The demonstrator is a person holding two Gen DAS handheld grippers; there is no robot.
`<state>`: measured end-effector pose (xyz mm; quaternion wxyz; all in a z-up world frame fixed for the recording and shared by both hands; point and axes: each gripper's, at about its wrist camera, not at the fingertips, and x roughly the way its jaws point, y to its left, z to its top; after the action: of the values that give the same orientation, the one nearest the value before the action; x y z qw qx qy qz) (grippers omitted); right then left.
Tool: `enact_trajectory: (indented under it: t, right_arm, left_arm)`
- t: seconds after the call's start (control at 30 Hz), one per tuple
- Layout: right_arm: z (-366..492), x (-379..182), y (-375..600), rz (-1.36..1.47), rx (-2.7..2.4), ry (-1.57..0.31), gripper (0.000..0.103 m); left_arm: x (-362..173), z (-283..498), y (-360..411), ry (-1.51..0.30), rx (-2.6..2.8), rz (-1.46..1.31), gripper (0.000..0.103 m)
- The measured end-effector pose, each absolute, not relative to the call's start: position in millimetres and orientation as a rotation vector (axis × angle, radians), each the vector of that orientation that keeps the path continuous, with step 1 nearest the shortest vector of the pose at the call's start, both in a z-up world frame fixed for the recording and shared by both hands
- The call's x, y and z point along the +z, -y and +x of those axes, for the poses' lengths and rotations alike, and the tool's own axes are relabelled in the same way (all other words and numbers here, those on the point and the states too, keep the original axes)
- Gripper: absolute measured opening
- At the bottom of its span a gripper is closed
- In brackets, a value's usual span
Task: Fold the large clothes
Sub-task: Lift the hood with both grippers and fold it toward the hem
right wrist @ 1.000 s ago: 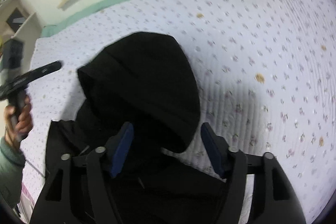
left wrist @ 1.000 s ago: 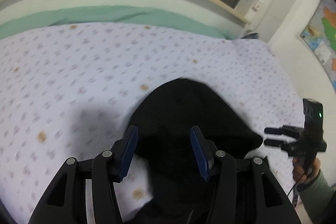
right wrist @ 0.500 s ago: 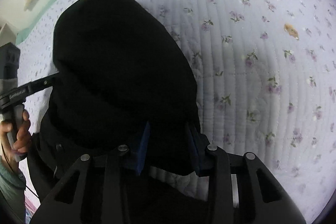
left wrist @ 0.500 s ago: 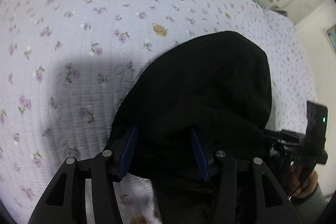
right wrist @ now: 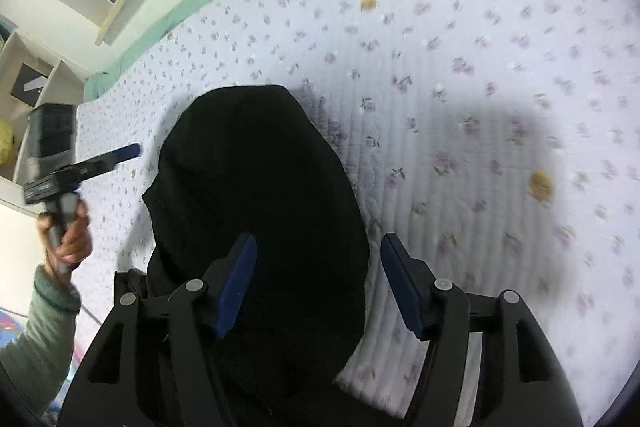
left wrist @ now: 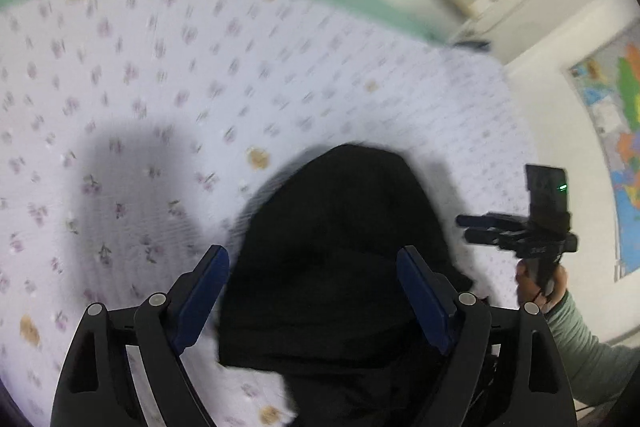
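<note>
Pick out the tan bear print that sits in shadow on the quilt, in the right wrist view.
The bear print right of the black hood, at the shadow's lower edge. The others lie higher on the floral quilt, in full light.

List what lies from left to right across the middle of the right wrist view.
Person's hand gripping the left gripper → black hooded garment → floral quilt → bear print on the quilt.
</note>
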<state>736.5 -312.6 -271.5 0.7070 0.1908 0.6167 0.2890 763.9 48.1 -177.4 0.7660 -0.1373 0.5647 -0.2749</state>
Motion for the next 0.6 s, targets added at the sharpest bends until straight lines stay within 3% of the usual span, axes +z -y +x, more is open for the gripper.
enact_trajectory:
  t: [0.3, 0.33, 0.37, 0.4, 0.43, 0.5, 0.6]
  right_arm:
    - [754.8, -320.8, 282.7, 0.545, 0.842, -1.43, 0.07]
    - [754.0, -318.2, 274.3, 0.536, 0.866, -1.412, 0.066]
    - [752.1, -312.4, 265.8, 0.498, 0.895, -1.394, 0.059]
    - [751.2, -305.1, 258.3, 0.447, 0.905, -1.375, 0.044]
    - [752.7, -298.4, 250.2, 0.392, 0.913, -1.346, 0.035]
    - [739.0, -269.0, 242.9, 0.291, 0.927, -1.275, 0.027]
    - [710.3, -213.3, 243.8, 0.195, 0.922, -1.149, 0.022]
  left_arm:
    - [-255.1, 795.5, -42.0, -1.383, -0.744, -0.519, 0.086]
    - [-253.9, 793.7, -40.3, -1.366, -0.75, -0.515, 0.085]
    - [-250.9, 789.5, -38.8, -1.348, -0.764, -0.513, 0.073]
    - [-246.2, 783.9, -36.5, -1.332, -0.789, -0.506, 0.042]
    - [-239.4, 778.8, -34.2, -1.309, -0.783, -0.464, 0.033]
    - [-218.5, 760.4, -29.7, -1.25, -0.773, -0.364, 0.025]
    - [-174.4, 718.6, -36.1, -1.166, -0.817, -0.322, 0.024]
